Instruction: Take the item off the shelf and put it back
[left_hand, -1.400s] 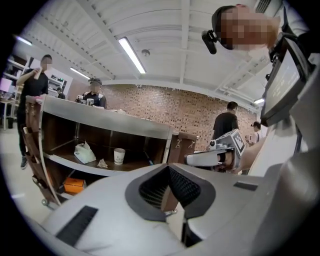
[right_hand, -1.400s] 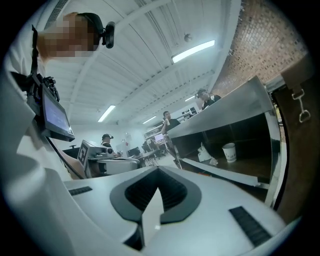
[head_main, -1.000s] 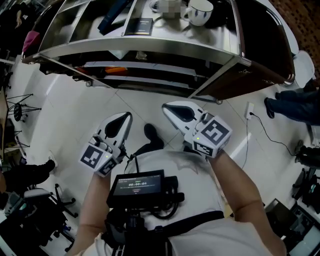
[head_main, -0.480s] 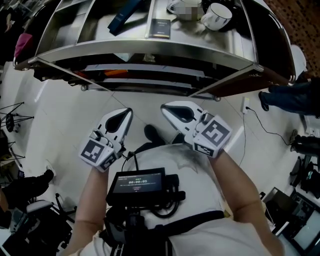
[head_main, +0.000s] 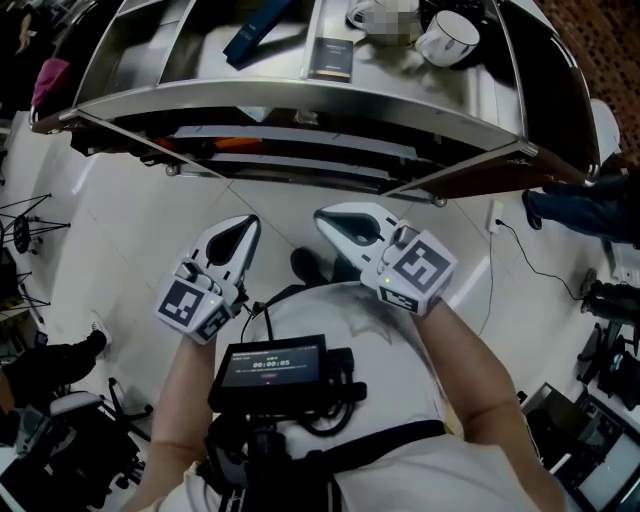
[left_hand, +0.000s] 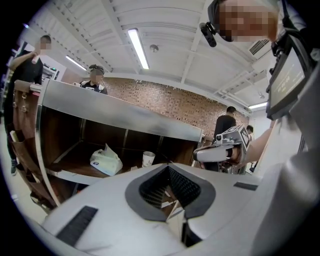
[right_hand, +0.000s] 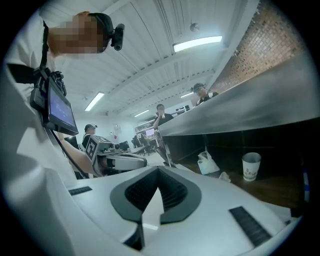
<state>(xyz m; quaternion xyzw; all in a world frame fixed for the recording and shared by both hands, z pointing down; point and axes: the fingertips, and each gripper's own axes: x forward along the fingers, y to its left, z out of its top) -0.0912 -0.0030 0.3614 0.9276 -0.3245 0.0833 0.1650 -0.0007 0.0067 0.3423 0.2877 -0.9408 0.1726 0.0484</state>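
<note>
A steel shelf unit (head_main: 300, 100) stands in front of me. On its top lie a dark blue box (head_main: 258, 27), a small dark book (head_main: 333, 55) and a white mug (head_main: 450, 38). A lower shelf holds a paper cup (right_hand: 251, 166) (left_hand: 148, 158) and a white bag (right_hand: 206, 163) (left_hand: 106, 161). My left gripper (head_main: 243, 228) (left_hand: 168, 169) and right gripper (head_main: 332, 218) (right_hand: 159, 175) hover side by side over the floor, short of the shelf. Both are shut with nothing between the jaws.
A screen (head_main: 272, 366) hangs on the person's chest below the grippers. A cable (head_main: 530, 265) runs over the white floor at the right. Stands and gear (head_main: 30, 225) crowd the left edge. Other people stand behind the shelf (left_hand: 95, 80).
The head view has shifted, so the things on the shelf top sit further right and lower in it. Both grippers stay shut and have hardly moved.
</note>
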